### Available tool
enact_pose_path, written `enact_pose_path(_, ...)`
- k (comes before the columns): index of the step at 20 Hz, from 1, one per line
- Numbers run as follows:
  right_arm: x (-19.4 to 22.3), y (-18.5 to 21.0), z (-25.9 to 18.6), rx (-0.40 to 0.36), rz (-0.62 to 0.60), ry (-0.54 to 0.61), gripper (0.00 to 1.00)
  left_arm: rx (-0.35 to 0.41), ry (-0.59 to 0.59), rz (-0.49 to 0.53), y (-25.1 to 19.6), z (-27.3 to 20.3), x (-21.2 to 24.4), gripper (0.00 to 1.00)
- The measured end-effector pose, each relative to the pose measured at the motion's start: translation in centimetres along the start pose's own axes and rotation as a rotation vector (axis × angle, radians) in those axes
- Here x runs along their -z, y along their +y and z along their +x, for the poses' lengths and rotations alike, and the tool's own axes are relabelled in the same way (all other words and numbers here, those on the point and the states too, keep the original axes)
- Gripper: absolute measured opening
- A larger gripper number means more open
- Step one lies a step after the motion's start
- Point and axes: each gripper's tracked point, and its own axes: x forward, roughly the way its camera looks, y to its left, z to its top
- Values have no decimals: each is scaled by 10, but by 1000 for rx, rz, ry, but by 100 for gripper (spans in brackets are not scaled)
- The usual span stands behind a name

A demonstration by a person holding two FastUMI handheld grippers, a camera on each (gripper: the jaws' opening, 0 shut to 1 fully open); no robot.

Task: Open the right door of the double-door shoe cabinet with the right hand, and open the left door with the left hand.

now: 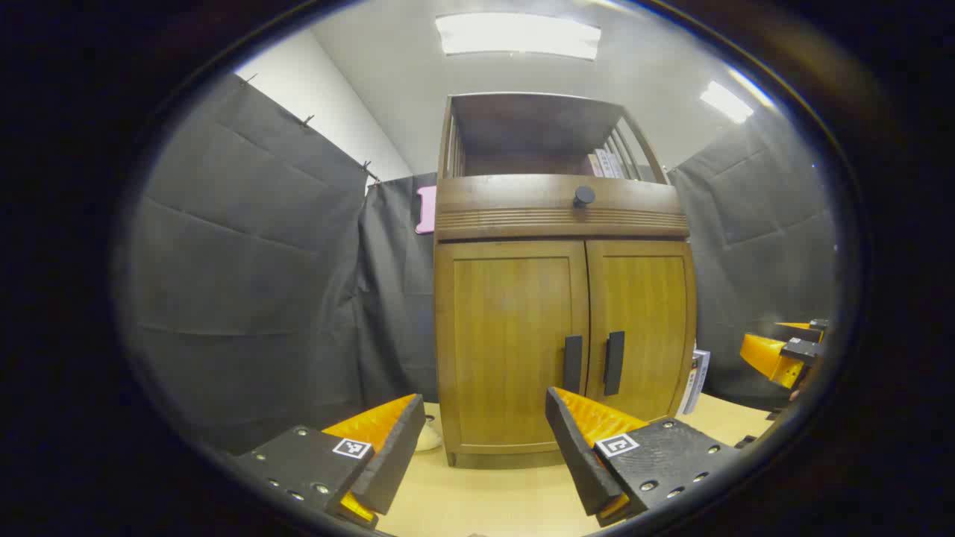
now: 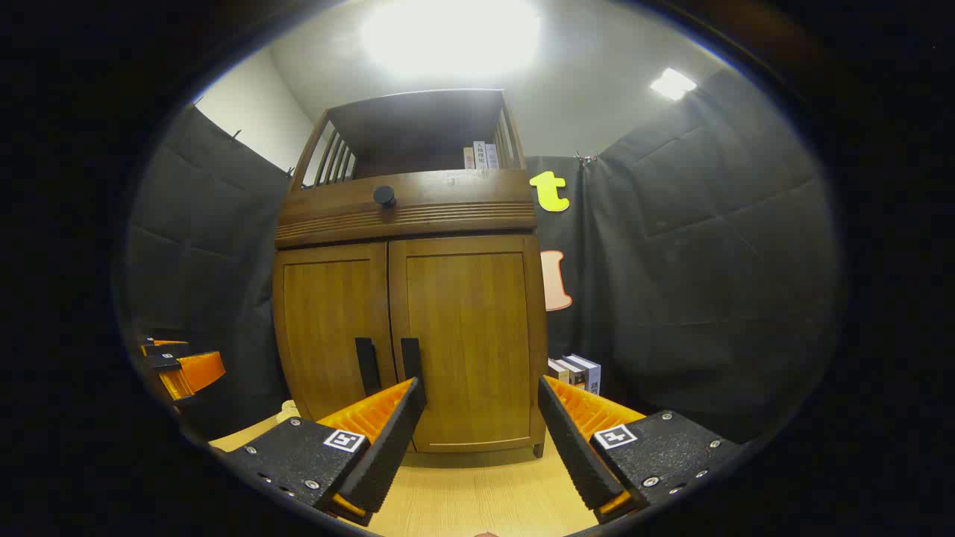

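Both claws, left claw (image 1: pixel 481 429) and right claw (image 2: pixel 481 418), are held apart near the closed shoe cabinet (image 1: pixel 559 328), bare table (image 1: pixel 485 492) between.

Wooden double-door shoe cabinet (image 1: pixel 559 313) (image 2: pixel 406 328), upright on the light wooden table (image 1: pixel 485 500) (image 2: pixel 477 500), warm brown with visible grain. Above the doors, a ribbed band with one round dark knob (image 1: pixel 583 196) (image 2: pixel 384 195); above that, an open shelf with slatted sides. Left door (image 1: pixel 511 343) (image 2: pixel 328 328) and right door (image 1: pixel 642 321) (image 2: pixel 470 335) both shut, flush with the cabinet front, meeting at its middle seam. On each door a dark vertical handle, left handle (image 1: pixel 572 363) (image 2: pixel 365 365) and right handle (image 1: pixel 614 362) (image 2: pixel 411 359), just beside that seam, low on the cabinet.
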Motion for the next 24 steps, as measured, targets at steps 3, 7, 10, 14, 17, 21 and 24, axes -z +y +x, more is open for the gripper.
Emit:
enact_pose_path(3,2,1,0,-1,-4,0,95,7,-1,2,-1,1,1,99)
enact_pose_path(7,6,3,2,0,-4,7,95,8,-1,-5,-1,2,2,93)
enact_pose_path(10,5,5,3,-5,-3,3,95,4,-5,-2,-1,5,1,93)
enact_pose_path(14,6,8,9,-10,10,4,95,-3,-11,7,-1,6,-2,93)
enact_pose_path(17,2,12,16,-21,29,6,95,-1,-11,7,-3,7,-3,93)
enact_pose_path(21,-8,24,40,-61,33,-2,95,6,-24,-7,-8,8,-9,93)
enact_pose_path(24,-15,33,62,-102,40,-24,95,-13,-37,-2,-6,5,-12,99)
